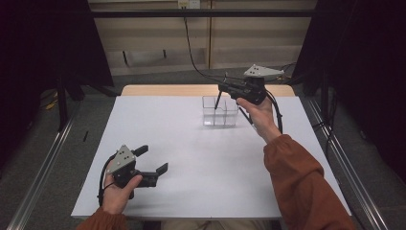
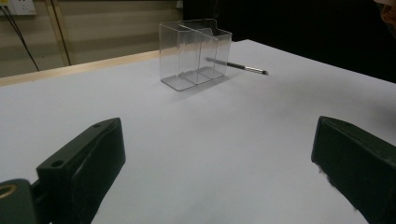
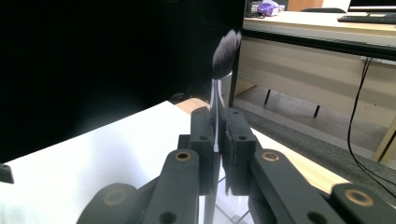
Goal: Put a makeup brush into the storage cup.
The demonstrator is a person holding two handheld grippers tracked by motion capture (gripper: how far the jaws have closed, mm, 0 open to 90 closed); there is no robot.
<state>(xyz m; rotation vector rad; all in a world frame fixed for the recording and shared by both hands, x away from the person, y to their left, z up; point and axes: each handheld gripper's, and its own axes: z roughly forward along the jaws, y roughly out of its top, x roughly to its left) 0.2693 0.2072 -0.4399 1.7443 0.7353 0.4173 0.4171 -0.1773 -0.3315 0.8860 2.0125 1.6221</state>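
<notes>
Our right gripper (image 1: 224,90) is clamped on a brush (image 3: 225,52), holding it over the clear box (image 1: 219,111) at the table's (image 1: 163,143) far side. We keep the handle plumb over one compartment — no rim contact. Our left gripper (image 1: 153,160) rests with jaws apart — nothing between them.

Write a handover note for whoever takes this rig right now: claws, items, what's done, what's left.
Left claw: open, holding nothing, low over the near left part of the white table.
Right claw: shut on a makeup brush, held up over the clear organizer at the far side of the table.
Organizer: upright, and its compartments look empty.
A second thin stick with a metal tip lies on the table just behind the organizer.
Done: brush picked up and brought to the organizer.
Left: probably lower the brush into a compartment and release it, then fetch the stick.
</notes>
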